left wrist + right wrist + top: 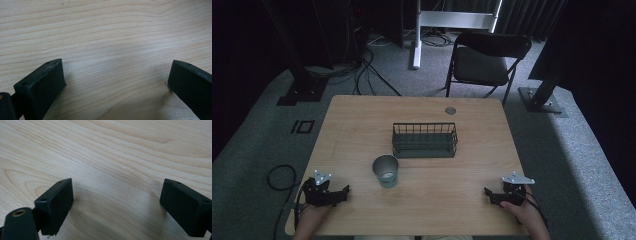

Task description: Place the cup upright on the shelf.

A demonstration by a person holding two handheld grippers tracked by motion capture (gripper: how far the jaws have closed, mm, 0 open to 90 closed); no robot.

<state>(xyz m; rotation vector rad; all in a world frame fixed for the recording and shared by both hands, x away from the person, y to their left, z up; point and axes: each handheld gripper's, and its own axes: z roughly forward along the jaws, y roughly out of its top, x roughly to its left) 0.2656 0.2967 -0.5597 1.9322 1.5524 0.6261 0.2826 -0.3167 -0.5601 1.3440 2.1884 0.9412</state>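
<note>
From the high view, I take the wire basket (425, 140) in the middle of the wooden table (362, 120) as my mark. A metal cup (386, 171) stands upright just in front of the basket's left end, near it but not touching. My left gripper (343, 193) sits near the table's front edge, well to the left of the cup and farther forward than the basket, held in my left hand (312, 216). My right gripper (488, 194) sits at the front too, well out to the right of the basket, in my right hand (526, 212). Beyond the basket, near the far edge, is a small round grommet (450, 110); a folding chair (486, 59) stands on the floor behind the table.

In the left gripper view, my jaws are spread wide with bare wood grain between them; they grip nothing.

In the right gripper view, it is the same: jaws wide apart, low over the tabletop, nothing between them.
</note>
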